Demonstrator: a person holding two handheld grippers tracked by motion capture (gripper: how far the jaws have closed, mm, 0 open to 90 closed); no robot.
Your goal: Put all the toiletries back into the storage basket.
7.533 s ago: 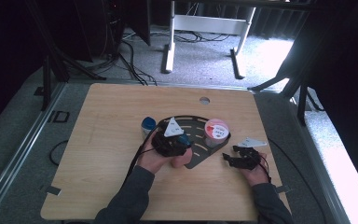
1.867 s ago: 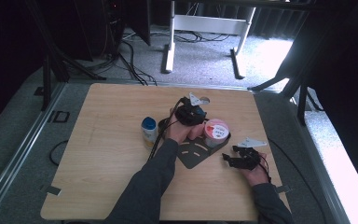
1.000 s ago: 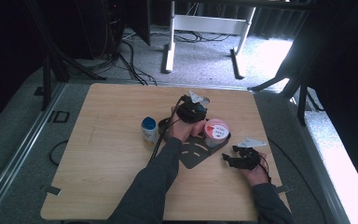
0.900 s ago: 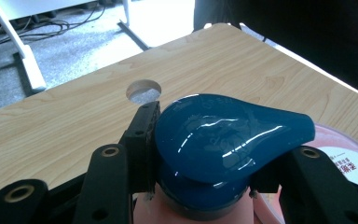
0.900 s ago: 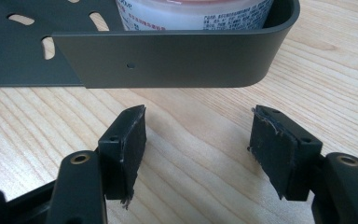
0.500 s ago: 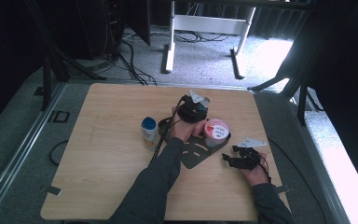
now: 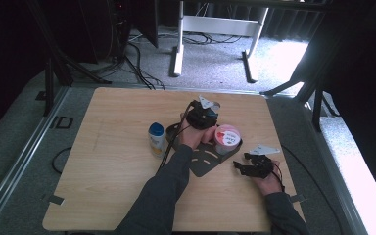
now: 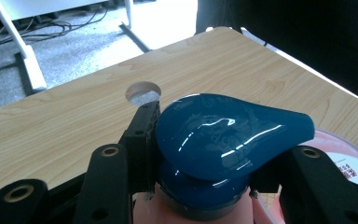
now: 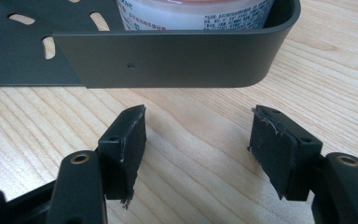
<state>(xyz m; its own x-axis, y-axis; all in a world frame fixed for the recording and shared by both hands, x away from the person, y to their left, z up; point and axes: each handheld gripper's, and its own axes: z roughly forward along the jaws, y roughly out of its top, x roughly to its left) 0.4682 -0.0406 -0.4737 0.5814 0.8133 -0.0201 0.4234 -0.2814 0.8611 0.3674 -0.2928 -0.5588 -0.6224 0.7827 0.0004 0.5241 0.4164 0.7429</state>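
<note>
In the high view, a wooden table (image 7: 117,161) bears a dark metal tray (image 7: 203,164) near its middle. The left gripper (image 7: 201,116) is held over the far end of that tray, with the person's left hand (image 7: 192,137) behind it and the sleeve running back to the near edge. A pink tub (image 7: 226,138) with a white label stands on the tray just right of that hand. A small white bottle with a blue cap (image 7: 156,139) stands on the table left of the tray. The right gripper (image 7: 251,168) rests low over the table near the tray's right corner, well apart from the left one.

In the left gripper view, the jaws are clamped on the neck of a pump bottle, just below its glossy blue pump head (image 8: 223,135), which bulges above them with its spout pointing right. The pink tub (image 8: 349,158) shows at the right edge, behind the right jaw. A round hole (image 8: 142,92) in the table lies just beyond the pump head.

In the right gripper view, the jaws stand apart with bare wood between them. Just past them runs the tray's upright rim (image 9: 177,58), and the pink tub (image 9: 196,11) stands inside it.
</note>
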